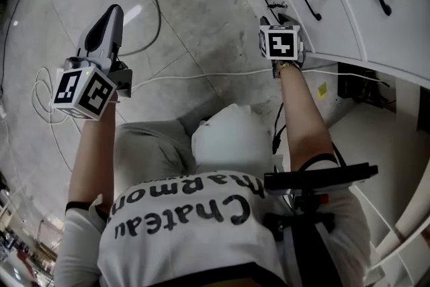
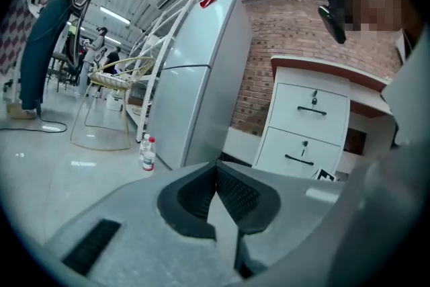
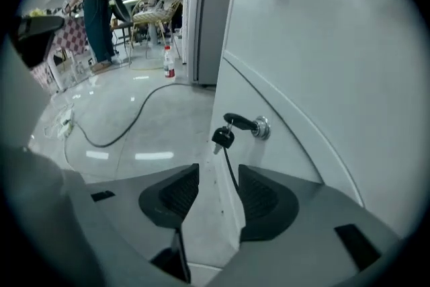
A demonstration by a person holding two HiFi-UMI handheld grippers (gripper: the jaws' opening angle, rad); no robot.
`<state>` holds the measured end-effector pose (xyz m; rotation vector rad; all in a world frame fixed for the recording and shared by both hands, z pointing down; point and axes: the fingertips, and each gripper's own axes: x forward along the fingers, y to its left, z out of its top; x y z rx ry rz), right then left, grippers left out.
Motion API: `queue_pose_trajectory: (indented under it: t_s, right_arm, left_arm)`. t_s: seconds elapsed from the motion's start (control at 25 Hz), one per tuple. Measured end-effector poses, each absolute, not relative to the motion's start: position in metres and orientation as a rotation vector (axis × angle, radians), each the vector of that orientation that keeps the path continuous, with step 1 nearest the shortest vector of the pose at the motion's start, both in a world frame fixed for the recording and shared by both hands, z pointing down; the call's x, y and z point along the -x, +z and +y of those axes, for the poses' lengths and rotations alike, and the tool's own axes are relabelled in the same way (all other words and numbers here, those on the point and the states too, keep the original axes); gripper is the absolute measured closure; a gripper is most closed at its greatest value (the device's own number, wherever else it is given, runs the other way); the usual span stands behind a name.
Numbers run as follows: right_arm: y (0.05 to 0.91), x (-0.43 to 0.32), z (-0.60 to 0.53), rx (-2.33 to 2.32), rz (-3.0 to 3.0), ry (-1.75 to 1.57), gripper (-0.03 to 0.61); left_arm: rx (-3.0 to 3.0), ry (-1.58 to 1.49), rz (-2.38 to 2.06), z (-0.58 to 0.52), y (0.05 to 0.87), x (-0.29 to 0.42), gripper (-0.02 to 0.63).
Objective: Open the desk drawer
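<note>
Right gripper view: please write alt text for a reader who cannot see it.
The right gripper has open jaws on either side of a thin black handle on a white drawer front. Above them a key sits in the lock.

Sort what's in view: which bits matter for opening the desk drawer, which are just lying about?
In the job: drawer front; its handle, between the open fingers of the right gripper; key in its lock.
Lying about: floor cable; bottles; fridge; wicker chair; left gripper, shut, away from the drawer.
</note>
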<state>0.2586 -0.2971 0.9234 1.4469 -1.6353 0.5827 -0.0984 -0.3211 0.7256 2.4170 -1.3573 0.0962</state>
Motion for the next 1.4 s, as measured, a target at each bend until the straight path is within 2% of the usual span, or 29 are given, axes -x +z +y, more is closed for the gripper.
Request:
queue_pose_trajectory:
  t_s: [0.4,0.44,0.48,0.76,1.4]
  right_arm:
    - [0.950,-0.262,-0.318,-1.241,-1.300,0.186,0.441]
    - [0.949,-0.265,-0.320,-1.254,-1.264,0.154,0.478]
    - [0.947,-0.267,-0.321,-1.282,-1.241,0.134,0.554]
    - [0.943,-0.266,-0.317,-1.387,-1.272,0.257,0.552]
    - [0.950,-0.184,-0.271,-1.335,-1.316,0.219,0.552]
  left_arm:
    - [-2.315,0.148,-1.411,-0.299,0.757,0.136,0.598]
    - [-2.315,0.134,-1.409,-0.298,0.755,0.137,0.598]
    - [-2.316,0.122,-1.409,-0.296,0.755,0.138,0.598]
    - [-2.320,0.106,-1.355,-0.292,0.768,0.125,0.598]
    - [-2.326,0.006,-1.332,-0.295,0.766,0.113,0.598]
